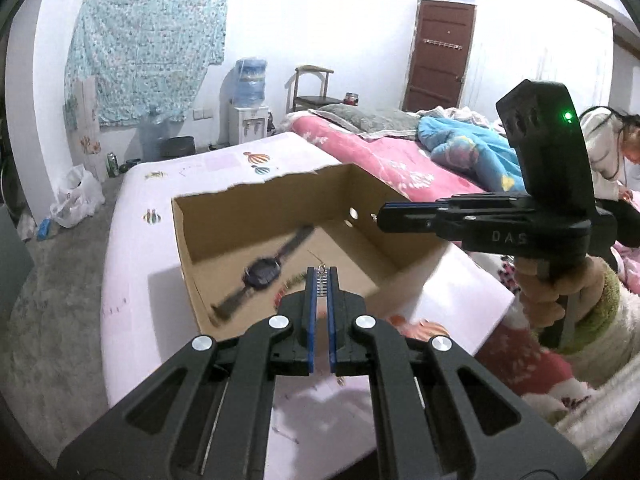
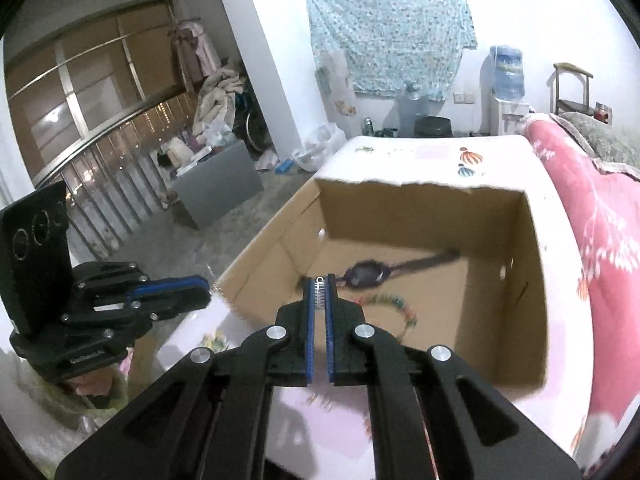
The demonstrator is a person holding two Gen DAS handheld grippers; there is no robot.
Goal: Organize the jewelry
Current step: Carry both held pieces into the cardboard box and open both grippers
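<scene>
The left gripper point(image 1: 321, 276) is matte black plastic with blue ribbed pads and round silver pivot pins; its jaws stand nearly together, with only a thin slit between them and nothing held that can be made out. The right gripper point(image 2: 319, 284) is built the same and is likewise drawn narrow, with nothing visibly held. Just past both sets of tips sits an open cardboard box point(image 1: 256, 200), brown corrugated board with a ragged torn rim and small round holes punched in its side walls. On its flat floor, ahead of the tips, lies a wristwatch point(image 1: 262, 272) with a dark rounded face and a long dark strap stretched out straight. Nearer the tips, a beaded bracelet point(image 2: 394, 306) of small many-coloured beads curves in a loop. The box rests on a smooth pale pink table point(image 1: 132, 264) with printed cartoon patterns. Beside the table, a pink floral bedspread point(image 2: 592, 200) lies rumpled.
</scene>
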